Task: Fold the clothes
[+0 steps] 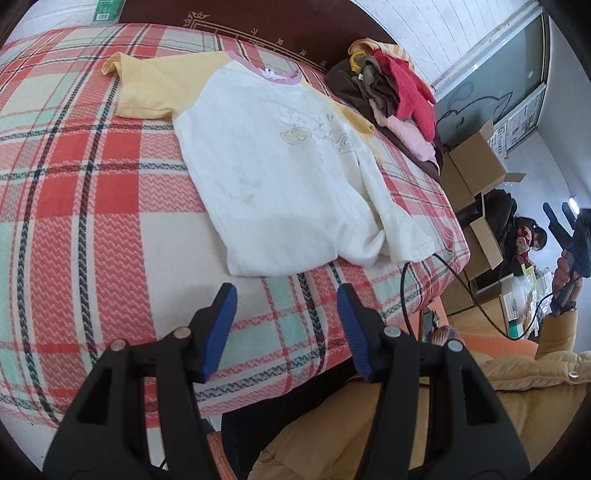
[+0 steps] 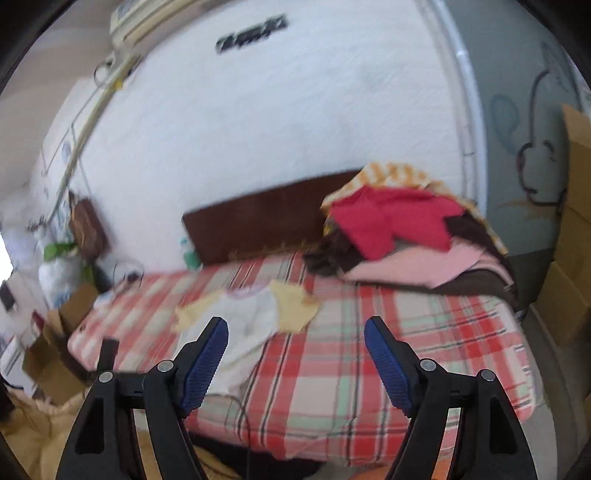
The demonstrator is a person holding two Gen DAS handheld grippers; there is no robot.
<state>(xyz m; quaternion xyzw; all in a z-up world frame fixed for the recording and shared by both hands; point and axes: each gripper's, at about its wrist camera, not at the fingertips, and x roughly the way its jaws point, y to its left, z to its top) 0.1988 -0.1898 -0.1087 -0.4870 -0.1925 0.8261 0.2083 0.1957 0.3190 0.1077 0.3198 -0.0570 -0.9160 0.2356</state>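
Shirt: a white t-shirt [image 1: 280, 177] with pale yellow sleeves and a pink collar lies spread flat, filling the centre of the left wrist frame. Collar is toward the top, hem toward the bottom, and the right side of the hem is bunched up a bit. In the blurry right wrist frame it sits at centre left [image 2: 255, 314].

Bed: plaid red, mint and cream cover [image 1: 92, 192] under the shirt, dark brown headboard [image 1: 258, 22] along the top of the frame.

Clothes pile: a messy heap of brown, red and pink stuff [image 1: 391, 96] at upper right, near the shirt's right sleeve. In the right wrist frame it's at centre right [image 2: 406, 236].

Left gripper: [image 1: 287, 295] bottom centre, blue pads spread wide apart, nothing between them, hovering just short of the shirt's hem.

Right gripper: [image 2: 295, 328] jaws also wide apart and holding nothing, well back from the bed edge. It also shows at the far right edge of the left wrist frame [image 1: 559, 214], held up in a hand.

Boxes: cardboard boxes [image 1: 476, 162] off the bed's right side.
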